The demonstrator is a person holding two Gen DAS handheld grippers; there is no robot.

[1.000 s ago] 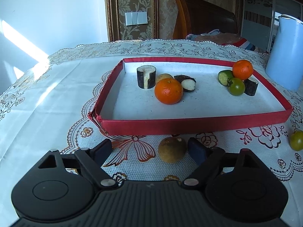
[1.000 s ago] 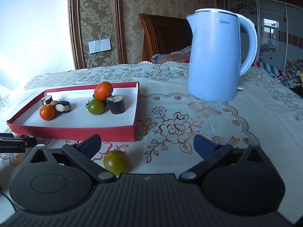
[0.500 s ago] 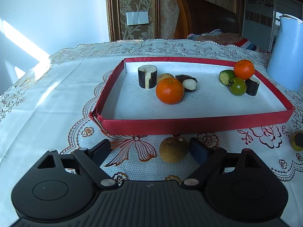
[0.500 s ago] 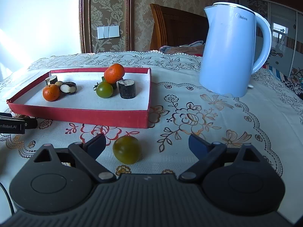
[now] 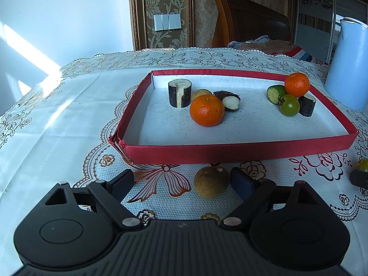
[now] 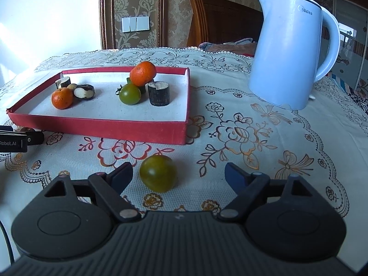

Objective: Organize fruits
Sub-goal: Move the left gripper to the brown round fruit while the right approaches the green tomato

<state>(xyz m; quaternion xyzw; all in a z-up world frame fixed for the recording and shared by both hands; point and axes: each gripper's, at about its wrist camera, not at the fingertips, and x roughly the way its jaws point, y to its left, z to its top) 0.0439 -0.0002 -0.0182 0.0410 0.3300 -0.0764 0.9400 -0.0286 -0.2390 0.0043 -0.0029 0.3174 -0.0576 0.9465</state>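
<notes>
A brown round fruit sits on the worktop just in front of the red tray, between the left gripper's wide-apart jaws. The right gripper's jaws gape around a green tomato.

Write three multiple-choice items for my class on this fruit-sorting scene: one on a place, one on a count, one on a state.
1. Where is the brown round fruit?
A. inside the red tray
B. on the tablecloth before the red tray
C. beside the kettle

2. How many oranges lie in the tray?
A. one
B. two
C. four

3. How is the right gripper?
A. open, with the green tomato between its fingers
B. shut on the tomato
C. holding an orange

Answers: B, it lies outside the tray's front wall; B, two orange fruits show; A, both fingers stand clear of the tomato.
</notes>
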